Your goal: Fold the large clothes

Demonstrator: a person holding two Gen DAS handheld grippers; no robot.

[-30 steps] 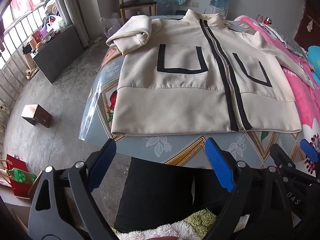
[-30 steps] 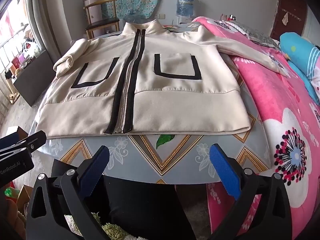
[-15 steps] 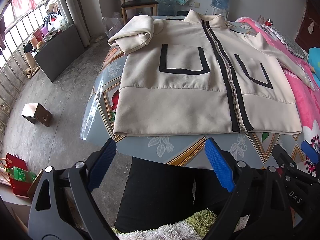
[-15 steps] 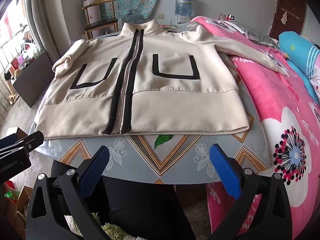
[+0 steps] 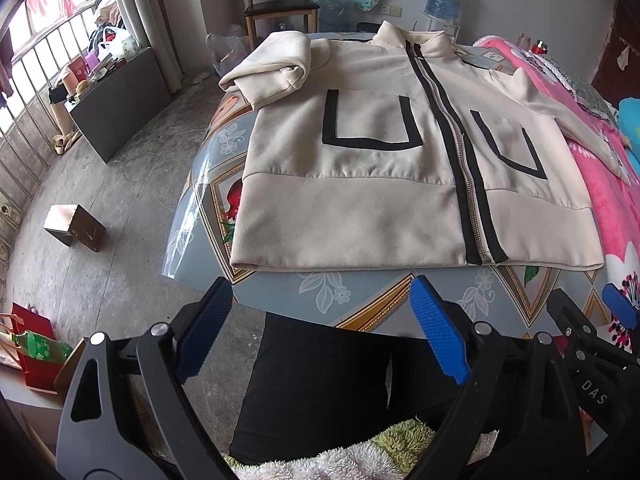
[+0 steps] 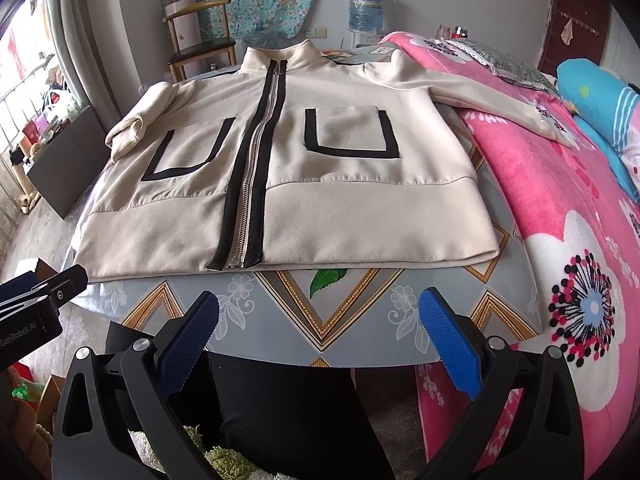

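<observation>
Left wrist view
My left gripper: I held it wide apart, blue pads empty, hanging over the near table edge and touching nothing.
Jacket: the cream jacket lay flat on the table, front up and zipped, hem toward me, collar at the far end.
Left sleeve: it was bunched in a fold at the far left shoulder.
Other gripper: my right gripper showed at the right edge, only partly in view.
Floor: a small brown box sat well apart from the table.

Right wrist view
My right gripper: I held it spread wide too, nothing between the pads, short of the hem.
Jacket: it lay centred before me, the zipper running from hem to collar.
Right sleeve: it stretched out onto the pink blanket beside the table.
Left gripper: it appeared at the left edge, beside the jacket's near corner.
</observation>
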